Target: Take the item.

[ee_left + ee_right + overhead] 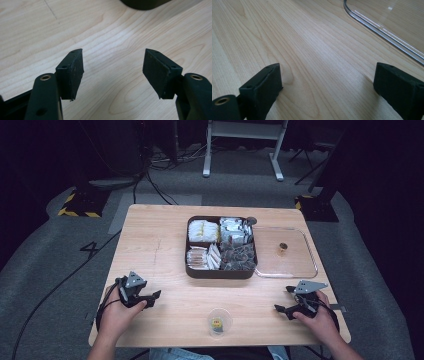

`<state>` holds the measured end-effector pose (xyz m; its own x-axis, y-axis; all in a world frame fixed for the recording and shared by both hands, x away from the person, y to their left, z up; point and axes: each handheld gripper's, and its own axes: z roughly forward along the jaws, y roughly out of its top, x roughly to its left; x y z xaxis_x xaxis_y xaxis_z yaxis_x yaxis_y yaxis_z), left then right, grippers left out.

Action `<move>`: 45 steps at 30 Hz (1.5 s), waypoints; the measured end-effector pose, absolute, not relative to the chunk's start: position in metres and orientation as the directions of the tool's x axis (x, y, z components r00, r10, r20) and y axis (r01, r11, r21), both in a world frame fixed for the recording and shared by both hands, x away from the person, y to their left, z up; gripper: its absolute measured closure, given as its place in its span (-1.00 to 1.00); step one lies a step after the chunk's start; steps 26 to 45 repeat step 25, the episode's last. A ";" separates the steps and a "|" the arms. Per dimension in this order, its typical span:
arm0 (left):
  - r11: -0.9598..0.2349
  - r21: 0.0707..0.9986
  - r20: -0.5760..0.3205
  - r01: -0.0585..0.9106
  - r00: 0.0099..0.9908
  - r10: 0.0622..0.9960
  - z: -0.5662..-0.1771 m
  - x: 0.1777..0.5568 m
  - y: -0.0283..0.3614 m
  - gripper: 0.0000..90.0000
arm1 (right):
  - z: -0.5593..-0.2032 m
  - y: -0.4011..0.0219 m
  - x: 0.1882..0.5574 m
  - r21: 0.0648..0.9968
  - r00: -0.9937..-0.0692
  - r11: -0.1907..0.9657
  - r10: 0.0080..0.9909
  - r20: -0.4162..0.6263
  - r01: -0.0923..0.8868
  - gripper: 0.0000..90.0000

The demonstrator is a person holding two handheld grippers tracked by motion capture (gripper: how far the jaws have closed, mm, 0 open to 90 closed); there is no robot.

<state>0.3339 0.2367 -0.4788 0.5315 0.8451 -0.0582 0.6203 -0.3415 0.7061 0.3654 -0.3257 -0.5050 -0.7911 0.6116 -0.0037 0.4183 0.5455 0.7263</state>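
A dark brown tray (pixel 221 272) with four compartments of wrapped packets sits at the middle of the wooden table (pixel 160 245). Beside it on the right lies a clear lid (pixel 295 267) with a small brown knob (pixel 283 248). A small clear cup (pixel 219 321) holding something yellow stands near the front edge. My left gripper (pixel 153 297) rests at the front left, open and empty (pixel 113 67). My right gripper (pixel 283 300) rests at the front right, open and empty (pixel 328 82), pointing toward the lid's edge (pixel 372 25).
The tray's dark corner (pixel 145 3) shows at the top of the left gripper view. Grey carpet, cables and a white stand's legs (pixel 242 150) lie beyond the table. Bare wood spreads across the table's left half.
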 end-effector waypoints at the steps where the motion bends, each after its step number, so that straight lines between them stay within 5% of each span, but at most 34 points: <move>1: -0.346 0.701 -0.055 0.623 0.531 0.846 -0.482 0.334 0.238 -0.27 | -0.505 -0.326 0.365 0.726 -0.791 0.546 0.612 -0.004 0.418 -0.82; 20: -0.349 0.697 -0.020 0.627 0.502 0.864 -0.505 0.336 0.241 -0.60 | -0.505 -0.326 0.365 0.726 -0.791 0.546 0.612 -0.004 0.418 -0.82; 45: -0.346 0.698 -0.021 0.626 0.501 0.865 -0.505 0.336 0.241 -0.61 | -0.505 -0.326 0.365 0.726 -0.790 0.545 0.613 -0.004 0.419 -0.82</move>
